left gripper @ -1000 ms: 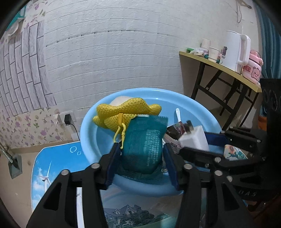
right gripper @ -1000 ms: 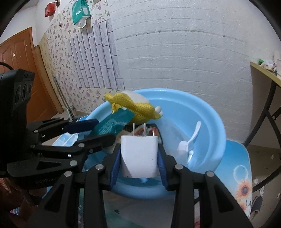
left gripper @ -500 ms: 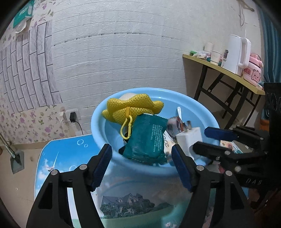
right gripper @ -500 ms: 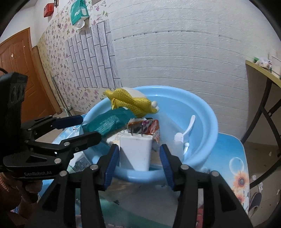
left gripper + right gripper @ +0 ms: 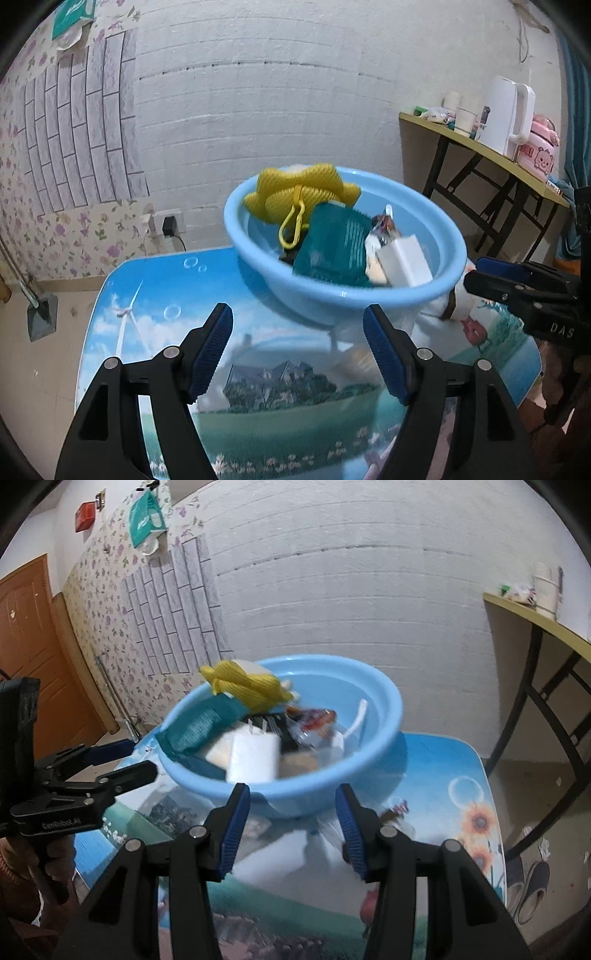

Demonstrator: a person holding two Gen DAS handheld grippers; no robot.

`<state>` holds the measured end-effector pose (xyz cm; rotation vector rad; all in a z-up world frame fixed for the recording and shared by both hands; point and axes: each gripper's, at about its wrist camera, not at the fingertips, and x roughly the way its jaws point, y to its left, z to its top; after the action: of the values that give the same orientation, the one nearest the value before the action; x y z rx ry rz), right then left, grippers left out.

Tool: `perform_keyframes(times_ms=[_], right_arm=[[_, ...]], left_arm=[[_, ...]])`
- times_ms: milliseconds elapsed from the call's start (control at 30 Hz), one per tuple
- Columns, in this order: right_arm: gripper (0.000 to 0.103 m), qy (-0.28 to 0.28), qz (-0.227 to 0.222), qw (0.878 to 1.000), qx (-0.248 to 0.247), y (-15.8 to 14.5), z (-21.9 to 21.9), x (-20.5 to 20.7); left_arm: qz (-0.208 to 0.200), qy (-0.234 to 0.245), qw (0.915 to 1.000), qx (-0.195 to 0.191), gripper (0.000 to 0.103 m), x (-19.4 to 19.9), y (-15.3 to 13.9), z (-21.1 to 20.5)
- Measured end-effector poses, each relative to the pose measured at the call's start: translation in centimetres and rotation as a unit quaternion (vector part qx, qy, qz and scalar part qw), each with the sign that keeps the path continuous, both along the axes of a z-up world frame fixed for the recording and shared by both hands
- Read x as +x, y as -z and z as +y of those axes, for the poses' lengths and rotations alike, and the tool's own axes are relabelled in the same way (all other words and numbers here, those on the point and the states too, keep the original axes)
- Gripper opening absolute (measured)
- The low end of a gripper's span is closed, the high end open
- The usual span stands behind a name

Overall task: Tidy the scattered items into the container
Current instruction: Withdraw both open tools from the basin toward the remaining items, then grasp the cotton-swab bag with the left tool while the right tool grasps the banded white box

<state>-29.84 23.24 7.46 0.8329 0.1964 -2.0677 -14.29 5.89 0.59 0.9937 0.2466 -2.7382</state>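
A light-blue basin (image 5: 332,293) (image 5: 397,716) stands on the picture-printed table (image 5: 147,295) (image 5: 443,760). In it lie a yellow mesh sponge (image 5: 299,184) (image 5: 243,686), a teal packet (image 5: 336,247) (image 5: 199,723), a white charger plug (image 5: 404,262) (image 5: 255,755), a red snack packet (image 5: 314,720) and a white plastic piece (image 5: 354,723). My left gripper (image 5: 297,314) (image 5: 136,757) hangs just before the basin's near wall, its jaws opening with nothing between them. Beside it, my right gripper (image 5: 291,792) (image 5: 491,273) is open and holds nothing.
Blurred white and brown items (image 5: 280,853) (image 5: 458,306) lie on the table by the basin's foot. A yellow side table with a white kettle (image 5: 506,114) stands at the right. A wall socket (image 5: 170,225), a dustpan (image 5: 42,317), a door (image 5: 29,646) and slippers (image 5: 532,886) surround the table.
The left gripper let go of the teal packet and the right one of the white charger. Both items now lie in the basin. Both grippers have drawn back from it.
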Motion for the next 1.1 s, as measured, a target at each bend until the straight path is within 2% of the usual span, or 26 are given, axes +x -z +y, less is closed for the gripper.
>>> perform_keyframes(times_ms=[367,433,700,867,933,1100], right_arm=[[0.048,0.041,-0.019,0.998,0.037,2.6,1.5,-1.6],[0.058,0.054,-0.022,0.998,0.040,3.1,1.9,-2.1],[0.070,0.035,-0.036,0.997,0.065,5.1,1.9,-3.8],[0.086,0.013,-0.022,0.996,0.087,5.7,1.4,-4.3],[0.102,0.020,-0.010,0.995,0.097,5.8,1.0,-4.7],[0.103,0.004,0.003,0.995,0.104,6.2,0.3,-5.4]], left_arm=[[-0.040,0.031,0.9987,0.007,0.073,-1.1,2.8,1.7],[-0.048,0.038,0.9981,0.008,0.073,-1.4,3.3,2.1],[-0.063,0.063,0.9955,0.034,0.076,-2.7,4.8,3.0],[-0.064,0.087,0.9933,0.041,0.076,-3.3,4.8,3.9],[-0.067,0.097,0.9921,0.043,0.077,-3.5,4.9,4.4],[-0.075,0.123,0.9888,0.040,0.080,-4.4,5.3,5.9]])
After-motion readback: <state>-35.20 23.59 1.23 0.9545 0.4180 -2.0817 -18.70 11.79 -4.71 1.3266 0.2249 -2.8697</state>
